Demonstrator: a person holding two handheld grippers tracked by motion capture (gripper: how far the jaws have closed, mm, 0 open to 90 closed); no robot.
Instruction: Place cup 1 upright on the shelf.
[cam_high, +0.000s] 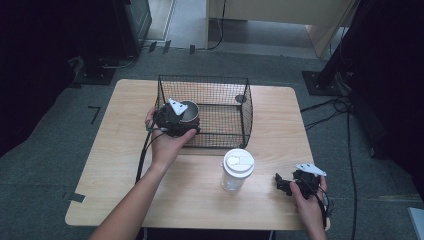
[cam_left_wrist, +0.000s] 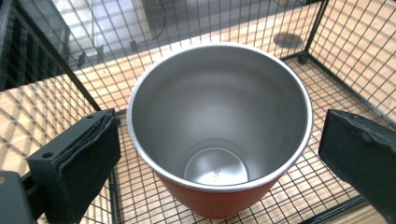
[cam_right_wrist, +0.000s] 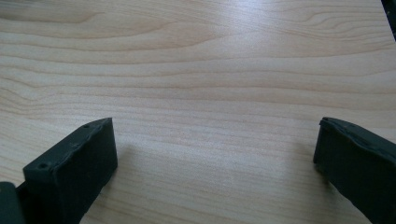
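A steel cup (cam_left_wrist: 219, 107) with an orange outside stands upright inside the black wire basket (cam_high: 246, 107), at its near left corner. My left gripper (cam_left_wrist: 219, 140) reaches into the basket with one jaw on each side of the cup (cam_high: 190, 110). A narrow gap shows between each pad and the rim, so the left gripper (cam_high: 186, 121) is open. My right gripper (cam_high: 283, 183) rests low over the table's near right part. In its own view the right gripper (cam_right_wrist: 215, 154) is open over bare wood.
A clear tumbler with a white lid (cam_high: 237, 169) stands on the wooden table (cam_high: 125, 150) between the two hands, in front of the basket. Cables trail from both grippers. Dark stands and cables sit on the floor beyond the table.
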